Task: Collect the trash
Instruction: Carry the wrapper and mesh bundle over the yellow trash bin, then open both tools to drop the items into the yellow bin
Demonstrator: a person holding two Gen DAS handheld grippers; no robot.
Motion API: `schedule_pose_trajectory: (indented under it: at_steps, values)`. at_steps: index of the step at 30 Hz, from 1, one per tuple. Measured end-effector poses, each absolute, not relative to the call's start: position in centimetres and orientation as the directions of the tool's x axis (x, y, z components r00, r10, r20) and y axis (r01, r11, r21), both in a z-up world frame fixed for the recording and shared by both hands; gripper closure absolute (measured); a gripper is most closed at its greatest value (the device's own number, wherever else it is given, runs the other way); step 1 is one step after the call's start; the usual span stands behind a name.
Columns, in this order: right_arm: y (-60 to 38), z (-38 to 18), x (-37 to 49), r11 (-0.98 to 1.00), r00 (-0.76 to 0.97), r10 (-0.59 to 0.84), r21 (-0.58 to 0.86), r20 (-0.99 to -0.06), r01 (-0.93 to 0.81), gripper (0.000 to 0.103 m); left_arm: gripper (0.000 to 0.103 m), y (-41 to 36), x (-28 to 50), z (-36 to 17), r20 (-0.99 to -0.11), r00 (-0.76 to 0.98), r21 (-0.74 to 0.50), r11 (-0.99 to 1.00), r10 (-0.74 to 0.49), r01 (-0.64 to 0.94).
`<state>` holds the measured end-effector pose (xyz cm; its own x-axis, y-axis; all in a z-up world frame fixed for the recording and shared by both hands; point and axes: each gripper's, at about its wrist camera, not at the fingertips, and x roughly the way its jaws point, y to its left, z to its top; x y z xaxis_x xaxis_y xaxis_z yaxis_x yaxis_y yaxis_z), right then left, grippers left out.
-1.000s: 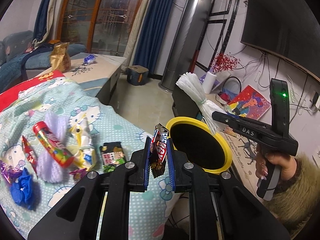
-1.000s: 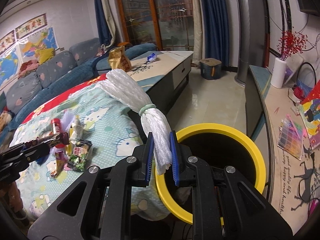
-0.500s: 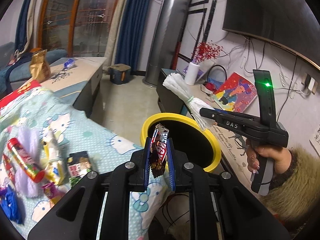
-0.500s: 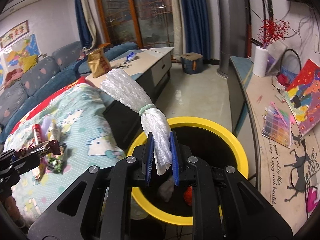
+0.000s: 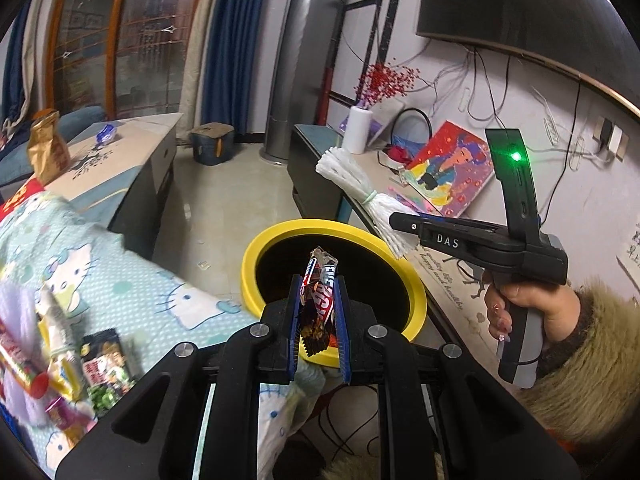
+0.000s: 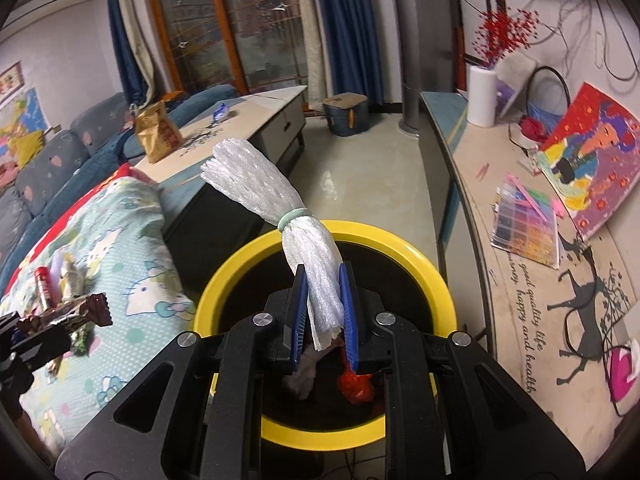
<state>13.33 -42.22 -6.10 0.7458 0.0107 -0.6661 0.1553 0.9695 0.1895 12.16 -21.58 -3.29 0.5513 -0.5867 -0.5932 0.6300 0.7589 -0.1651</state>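
Left claw (image 5: 318, 312) clamps candy wrapper (image 5: 318, 300) – right claw (image 6: 325, 304) clamps foam net (image 6: 280, 220) over bin (image 6: 240, 264).

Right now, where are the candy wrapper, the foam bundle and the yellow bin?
candy wrapper (image 5: 319, 300), left wrist view, on its printed middle between the fingers.
foam bundle (image 6: 316, 272), right wrist view, on the white netting below its green band.
yellow bin (image 6: 442, 284), right wrist view, on its right rim.

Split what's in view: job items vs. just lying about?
Job: candy wrapper in left tongs; white foam net in right tongs; yellow bin; wrappers on blanket.

Lying about: painting, bead tray, paper roll, brown bag.
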Motion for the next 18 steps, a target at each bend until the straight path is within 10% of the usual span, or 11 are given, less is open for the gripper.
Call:
schedule_pose_trajectory:
  at_steps: [18]
  values:
    - [-45.6, -9.3, 13.5, 0.94, 0.68, 0.015, 0.242, -0.733, 0.24, 0.091, 0.088, -27.8, 15.5, -7.8, -0.68, 0.463, -0.149, 0.725, -0.569, 0.672]
